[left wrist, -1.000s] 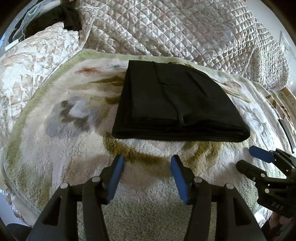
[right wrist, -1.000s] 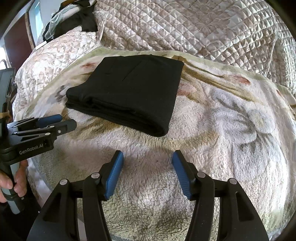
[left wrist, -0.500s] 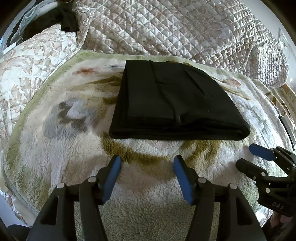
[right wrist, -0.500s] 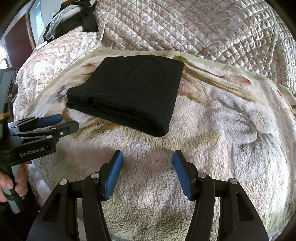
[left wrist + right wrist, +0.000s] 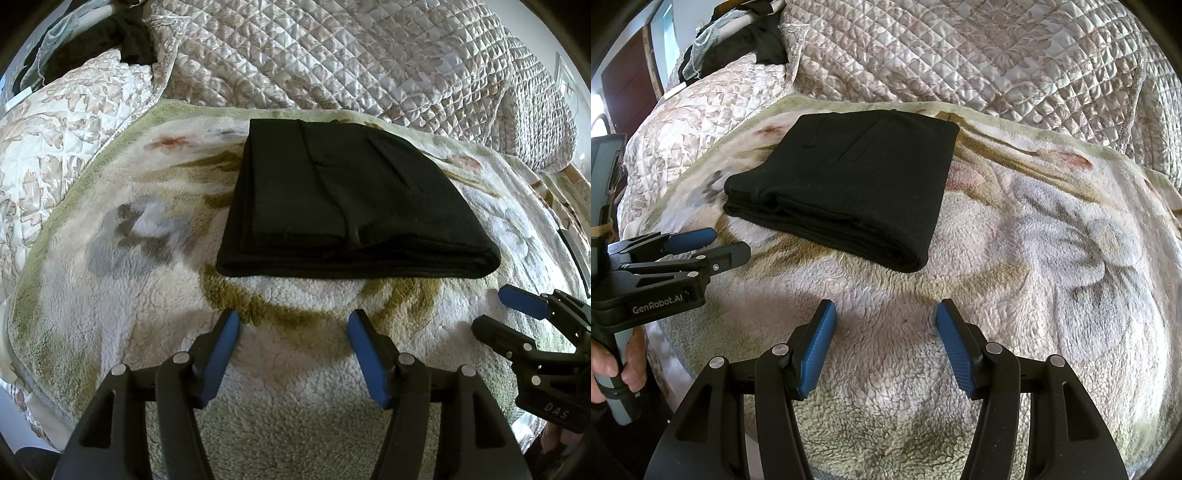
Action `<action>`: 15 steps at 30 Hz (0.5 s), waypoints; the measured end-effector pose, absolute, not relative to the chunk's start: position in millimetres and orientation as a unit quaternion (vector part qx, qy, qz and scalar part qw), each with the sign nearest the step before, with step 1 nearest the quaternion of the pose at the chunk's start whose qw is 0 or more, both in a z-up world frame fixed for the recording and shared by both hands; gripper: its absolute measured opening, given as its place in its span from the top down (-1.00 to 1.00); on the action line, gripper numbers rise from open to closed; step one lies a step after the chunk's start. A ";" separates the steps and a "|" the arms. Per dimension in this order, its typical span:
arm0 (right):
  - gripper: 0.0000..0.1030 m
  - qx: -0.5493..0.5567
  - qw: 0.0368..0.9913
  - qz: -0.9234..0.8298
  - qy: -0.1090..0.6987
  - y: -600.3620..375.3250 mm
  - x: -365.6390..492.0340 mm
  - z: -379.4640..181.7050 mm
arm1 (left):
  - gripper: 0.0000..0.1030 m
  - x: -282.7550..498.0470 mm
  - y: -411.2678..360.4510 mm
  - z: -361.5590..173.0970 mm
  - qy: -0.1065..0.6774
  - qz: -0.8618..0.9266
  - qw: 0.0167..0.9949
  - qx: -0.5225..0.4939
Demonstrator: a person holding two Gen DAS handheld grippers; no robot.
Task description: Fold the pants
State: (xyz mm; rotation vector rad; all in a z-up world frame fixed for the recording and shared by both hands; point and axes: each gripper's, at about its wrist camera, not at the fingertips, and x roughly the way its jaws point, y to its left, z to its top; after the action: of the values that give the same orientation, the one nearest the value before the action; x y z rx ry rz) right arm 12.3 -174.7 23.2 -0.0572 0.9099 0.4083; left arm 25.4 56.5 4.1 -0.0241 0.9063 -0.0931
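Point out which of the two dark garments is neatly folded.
The black pants on the fleece blanket, squared and stacked flat before both open grippers. The other dark clothing lies crumpled far back on the quilt.

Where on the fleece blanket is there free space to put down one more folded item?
The widest bare patch lies right of the folded black pants, toward the quilt. A smaller patch lies left of the pants. The near strip is crowded by the open left gripper and the open right gripper.

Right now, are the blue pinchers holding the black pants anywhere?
No, nothing is held. The left gripper, whose jaws have just been opening, and the right gripper are both open and empty, short of the folded pants.
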 end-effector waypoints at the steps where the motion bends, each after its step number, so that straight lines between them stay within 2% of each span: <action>1: -0.11 -0.027 0.878 0.196 0.436 -174.8 12.4 23.1 | -0.26 25.2 56.3 4.1 0.437 -0.045 0.898 -0.012; 15: -0.12 -0.027 0.878 0.195 0.436 -174.7 12.2 23.0 | -0.28 25.8 56.2 3.8 0.438 -0.045 0.898 -0.012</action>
State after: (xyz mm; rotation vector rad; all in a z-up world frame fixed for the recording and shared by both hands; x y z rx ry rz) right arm 12.2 -174.7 23.0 -0.0567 0.9096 0.4072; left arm 25.8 56.2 3.8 -0.0251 0.9075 -0.0939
